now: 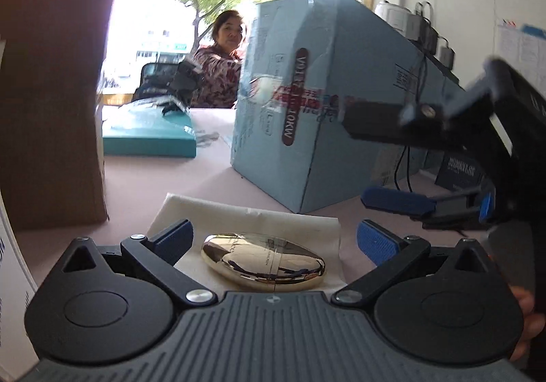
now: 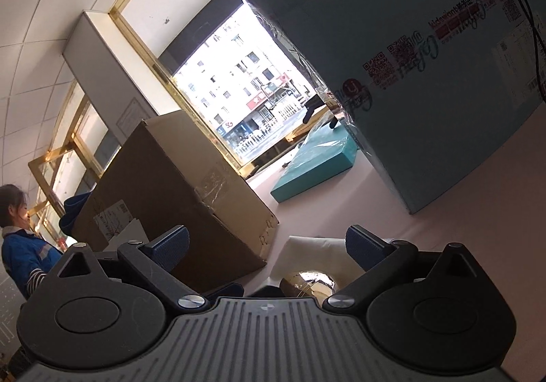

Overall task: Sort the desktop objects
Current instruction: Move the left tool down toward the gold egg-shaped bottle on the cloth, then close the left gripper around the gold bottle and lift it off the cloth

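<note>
A shiny gold oval case (image 1: 264, 262) lies on a white cloth (image 1: 245, 215) on the pink table. My left gripper (image 1: 274, 240) is open, with its blue-padded fingers on either side of the case and not touching it. From the right, my right gripper (image 1: 355, 157) reaches in above the table, blurred and open, holding nothing. In the right wrist view the gold case (image 2: 309, 283) shows partly below the open right gripper (image 2: 268, 244), on the white cloth (image 2: 314, 254).
A large light-blue carton (image 1: 307, 102) stands behind the cloth, and a brown cardboard box (image 1: 51, 85) stands at the left. A flat teal box (image 1: 150, 134) lies further back. A person sits beyond the table; another stands at the left edge of the right wrist view.
</note>
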### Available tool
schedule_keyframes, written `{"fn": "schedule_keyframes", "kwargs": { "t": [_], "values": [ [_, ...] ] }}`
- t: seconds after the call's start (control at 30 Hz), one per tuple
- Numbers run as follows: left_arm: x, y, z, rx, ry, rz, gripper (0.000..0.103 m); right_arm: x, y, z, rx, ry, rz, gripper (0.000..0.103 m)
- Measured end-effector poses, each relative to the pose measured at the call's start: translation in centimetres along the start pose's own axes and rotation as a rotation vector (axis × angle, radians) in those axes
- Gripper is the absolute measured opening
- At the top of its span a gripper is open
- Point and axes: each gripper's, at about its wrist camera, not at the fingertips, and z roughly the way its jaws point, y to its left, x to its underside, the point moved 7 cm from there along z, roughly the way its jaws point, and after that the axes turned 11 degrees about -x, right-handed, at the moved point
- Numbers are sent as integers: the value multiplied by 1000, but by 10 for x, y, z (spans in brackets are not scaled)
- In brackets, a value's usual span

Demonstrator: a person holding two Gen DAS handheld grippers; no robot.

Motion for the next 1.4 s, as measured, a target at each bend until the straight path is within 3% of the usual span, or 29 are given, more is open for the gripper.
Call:
{"fn": "schedule_keyframes", "kwargs": {
  "t": [0.1, 0.2, 0.27, 0.37, 0.57, 0.9, 1.07, 1.2, 1.4],
  "values": [
    [-5, 26, 3, -37, 4, -153, 101, -1, -7, 5, -7, 20, 54, 95],
    [-3, 39, 9, -66, 37, -213, 93, 2, -14, 11, 22, 50, 78, 85],
    [-1, 39, 13, -36, 69, -241, 87, 6, -18, 16, 53, 75, 86, 75],
    [-6, 36, 18, 24, 84, -291, 77, 12, -27, 18, 109, 103, 107, 69],
    [-2, 33, 38, 36, 152, -297, 75, 26, -38, 25, 150, 159, 153, 69],
    [5, 28, 62, 102, 246, -334, 77, 37, -33, 35, 142, 204, 100, 63],
    [5, 26, 61, 101, 250, -316, 77, 39, -32, 37, 142, 205, 74, 61],
    [6, 28, 60, 111, 259, -342, 77, 40, -35, 41, 139, 218, 65, 46],
    [8, 21, 59, 90, 244, -267, 77, 43, -34, 44, 123, 224, 31, 44]
  ]
}}
